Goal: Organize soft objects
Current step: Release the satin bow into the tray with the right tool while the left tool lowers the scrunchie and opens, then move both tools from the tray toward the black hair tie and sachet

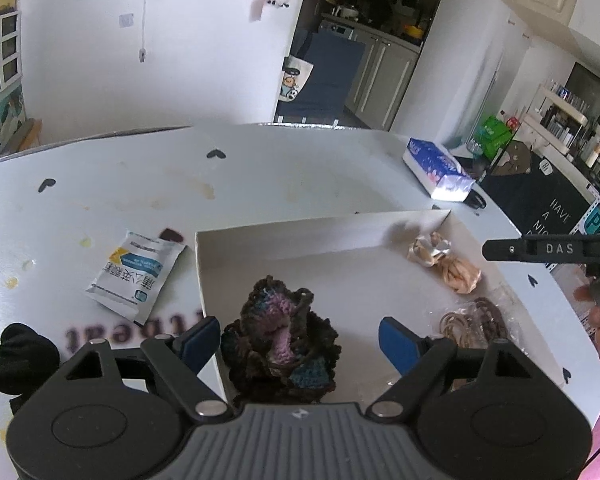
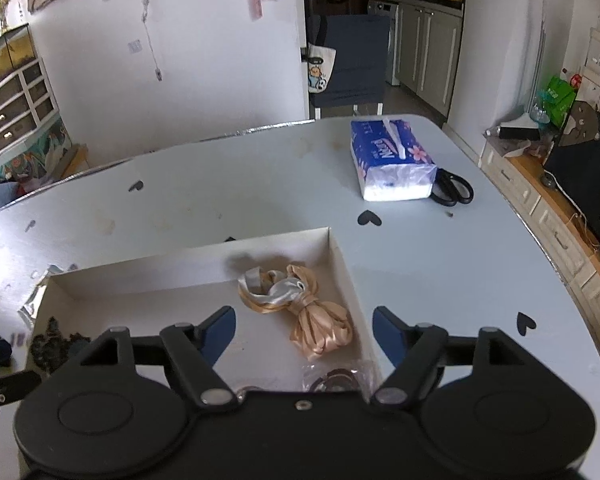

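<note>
A bright white wall [image 2: 204,60] stands behind the pale grey table [image 2: 260,184], beside a dark doorway to grey kitchen cabinets [image 2: 428,52] and a white drawer unit [image 2: 16,104].

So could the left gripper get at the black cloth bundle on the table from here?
Probably yes: the black cloth bundle lies outside the white box, uncovered, just beside the open left gripper, whose jaws are empty.

Crocheted piece [image 1: 280,340]: lower part hidden behind the left gripper's body; in the right wrist view only a dark scrap [image 2: 54,346] shows past the housing. Bag of hair ties [image 2: 340,378]: mostly covered by the right gripper's body. Scissors [image 2: 454,188]: blades hidden behind the tissue pack [image 2: 392,160]. Sachet [image 1: 134,276]: print too small to read. Black cloth [image 1: 20,356]: partly hidden.
</note>
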